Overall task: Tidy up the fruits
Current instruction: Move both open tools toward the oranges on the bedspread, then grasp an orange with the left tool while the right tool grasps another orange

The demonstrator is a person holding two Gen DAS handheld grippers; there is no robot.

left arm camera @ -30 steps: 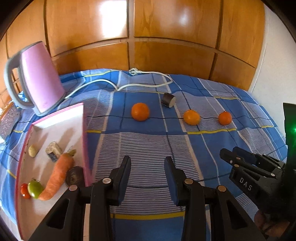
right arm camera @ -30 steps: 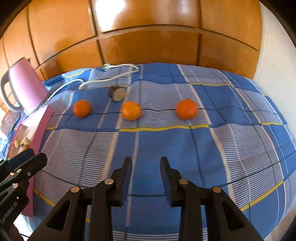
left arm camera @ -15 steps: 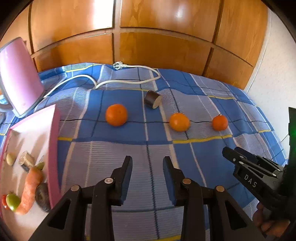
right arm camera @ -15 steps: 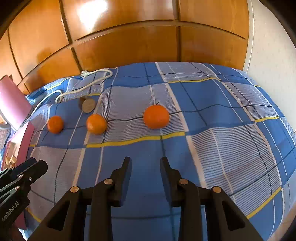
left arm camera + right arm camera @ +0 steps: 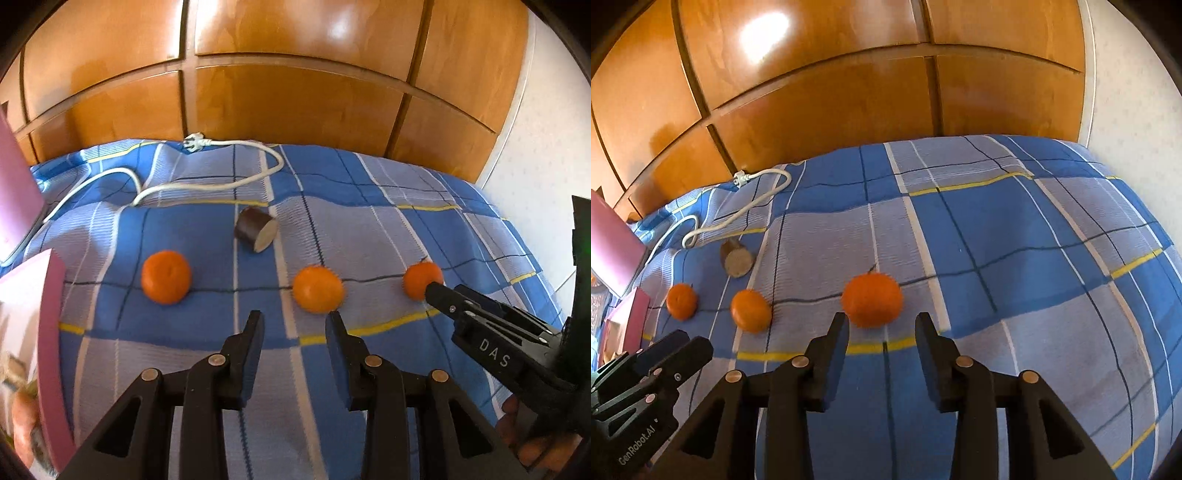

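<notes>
- Left gripper (image 5: 294,322) — fingers spread, holding nothing, just short of the middle orange (image 5: 318,289).
- Right gripper (image 5: 881,324) — spread too, right orange (image 5: 872,300) on the blanket (image 5: 1015,240) at its fingertips.

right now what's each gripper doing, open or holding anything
left gripper: open, empty, near the middle orange
right gripper: open, empty, just short of the right orange
</notes>
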